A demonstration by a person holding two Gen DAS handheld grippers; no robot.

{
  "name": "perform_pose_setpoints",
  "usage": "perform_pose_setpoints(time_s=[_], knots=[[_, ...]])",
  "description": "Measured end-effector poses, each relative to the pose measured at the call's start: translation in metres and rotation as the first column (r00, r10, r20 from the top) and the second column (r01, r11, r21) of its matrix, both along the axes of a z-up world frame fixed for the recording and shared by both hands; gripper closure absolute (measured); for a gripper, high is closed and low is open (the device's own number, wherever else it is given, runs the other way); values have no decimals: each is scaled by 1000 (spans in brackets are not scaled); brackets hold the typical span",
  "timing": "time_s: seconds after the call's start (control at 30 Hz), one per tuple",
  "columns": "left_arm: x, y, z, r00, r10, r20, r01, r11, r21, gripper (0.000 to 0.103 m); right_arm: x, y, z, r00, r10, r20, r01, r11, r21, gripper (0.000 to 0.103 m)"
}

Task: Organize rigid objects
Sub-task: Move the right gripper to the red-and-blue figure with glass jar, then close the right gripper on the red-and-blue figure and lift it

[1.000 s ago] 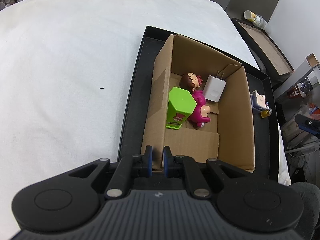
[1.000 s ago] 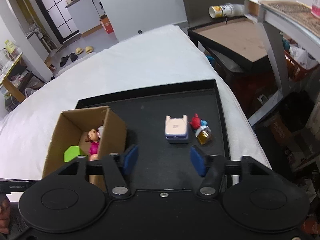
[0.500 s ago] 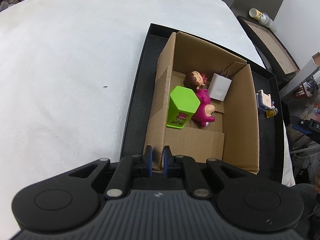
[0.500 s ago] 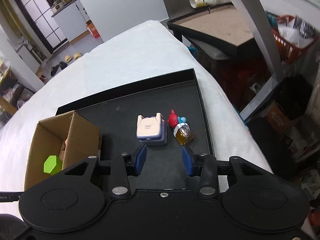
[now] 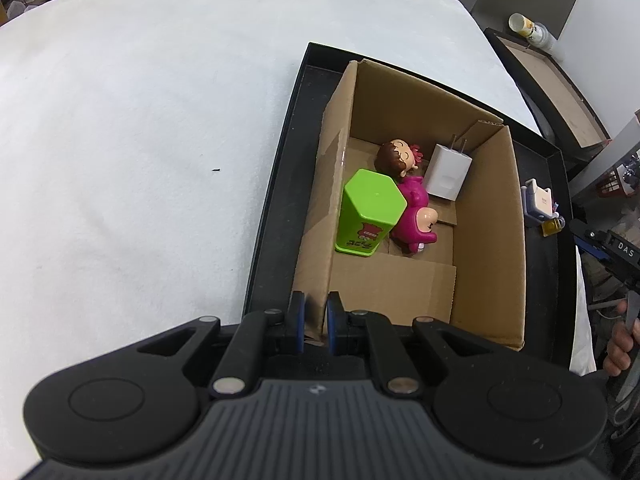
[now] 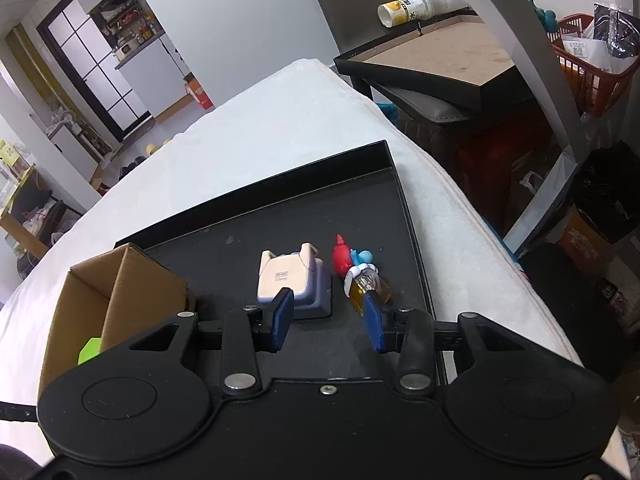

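A cardboard box [image 5: 492, 216] stands in a black tray [image 5: 280, 184]. My left gripper [image 5: 316, 322] is shut on the box's near left wall. Inside lie a green hexagonal container [image 5: 368, 212], a doll in magenta [image 5: 412, 208] and a white charger [image 5: 450, 172]. In the right wrist view, my right gripper [image 6: 328, 318] is open, low over the tray [image 6: 360, 216], just in front of a white and lilac case [image 6: 288, 284] and a small amber bottle with red and blue charms [image 6: 362, 276]. The box [image 6: 120, 296] is at its left.
The tray rests on a white padded table [image 5: 140, 120]. To the right stand a second black-rimmed table [image 6: 452, 56] with a tipped cup [image 6: 416, 4], a grey metal leg [image 6: 520, 40], a red basket [image 6: 592, 64] and floor clutter.
My right gripper has moved forward and down toward the case and bottle, and its jaws have narrowed. My left gripper keeps its hold on the box wall and has shifted slightly.
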State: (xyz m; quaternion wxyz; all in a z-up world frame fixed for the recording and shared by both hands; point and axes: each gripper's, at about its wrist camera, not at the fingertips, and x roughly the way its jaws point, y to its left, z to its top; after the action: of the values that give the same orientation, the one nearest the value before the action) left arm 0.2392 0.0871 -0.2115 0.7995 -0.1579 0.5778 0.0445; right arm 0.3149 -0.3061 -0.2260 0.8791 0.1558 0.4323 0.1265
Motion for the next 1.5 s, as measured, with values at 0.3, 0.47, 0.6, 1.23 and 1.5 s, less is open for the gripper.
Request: perform_pose_setpoints(time_s=[0.3,0.47,0.6,1.23,1.5], knots=[[5,-3,-4,1000,2,-18,-2,1000,17,93,11,0,-8,998,-19,53,21,999,-33,65],[6,-4,-4,1000,5,-24,-5,1000,20,92,18,-2,-17,998,-39,40,41,998,-51,67],[6,-5,-4,1000,4,-26,-3,1000,26,92,20,3,-22,999,-19,35,21,998,-67,67],[6,-8,-2,999,-17,-36,19,999,40,93,15,14,-34,996,13,-83,-22,993,-116,77],[8,-8,-3,999,-23,-36,24,999,42,93,8,12,-34,985,16,-172,-28,997,-68,77]])
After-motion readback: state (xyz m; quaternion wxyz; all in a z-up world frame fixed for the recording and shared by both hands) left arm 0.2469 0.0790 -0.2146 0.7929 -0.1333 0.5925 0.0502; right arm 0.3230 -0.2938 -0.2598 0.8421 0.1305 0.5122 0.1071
